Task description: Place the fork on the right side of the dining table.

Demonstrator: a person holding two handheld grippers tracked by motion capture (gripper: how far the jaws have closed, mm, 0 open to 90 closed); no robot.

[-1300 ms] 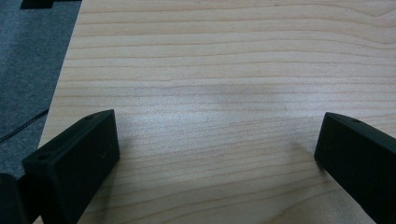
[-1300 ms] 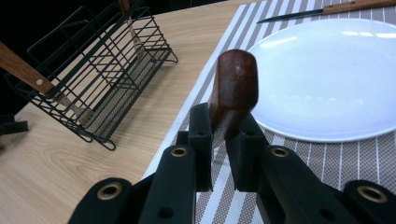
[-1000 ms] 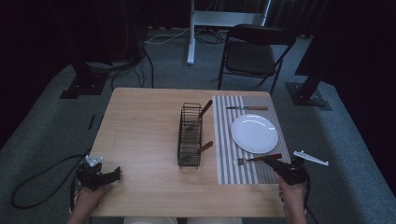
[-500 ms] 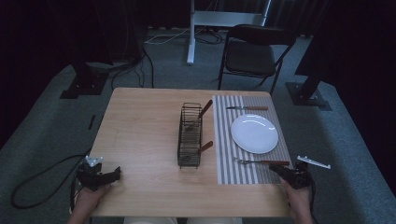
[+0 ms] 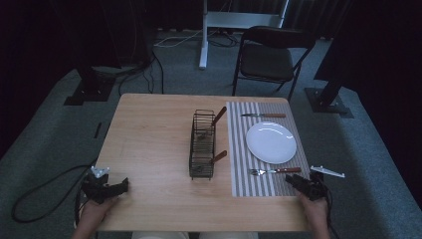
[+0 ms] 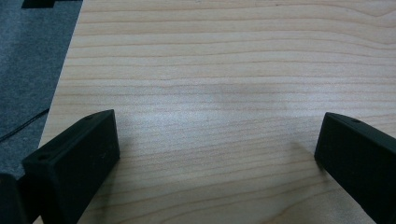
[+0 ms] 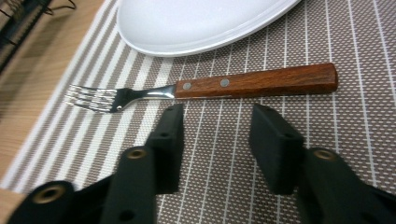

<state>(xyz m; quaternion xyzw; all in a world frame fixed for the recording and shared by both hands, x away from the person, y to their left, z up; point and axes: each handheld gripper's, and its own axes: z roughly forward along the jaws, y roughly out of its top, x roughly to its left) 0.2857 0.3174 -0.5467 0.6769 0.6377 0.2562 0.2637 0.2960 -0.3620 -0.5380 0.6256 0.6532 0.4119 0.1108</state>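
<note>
A fork (image 5: 275,171) (image 7: 205,87) with a wooden handle lies on the striped placemat (image 5: 249,175) just in front of the white plate (image 5: 271,142) (image 7: 196,21). My right gripper (image 5: 298,182) (image 7: 217,123) hovers at the mat's near right corner, open, its jaws just short of the fork handle and holding nothing. A knife (image 5: 263,115) lies beyond the plate. My left gripper (image 5: 119,185) (image 6: 217,154) rests at the table's near left corner, jaws wide apart over bare wood.
A black wire caddy (image 5: 202,144) stands mid-table with two wooden-handled utensils (image 5: 218,117) sticking out. A folding chair (image 5: 268,57) stands beyond the table. A cable (image 5: 40,189) trails on the carpet at left. The wooden table (image 5: 149,139) shows bare wood on its left half.
The right gripper has drawn back toward the near edge, leaving the fork lying on the mat. The left gripper has stayed put.
</note>
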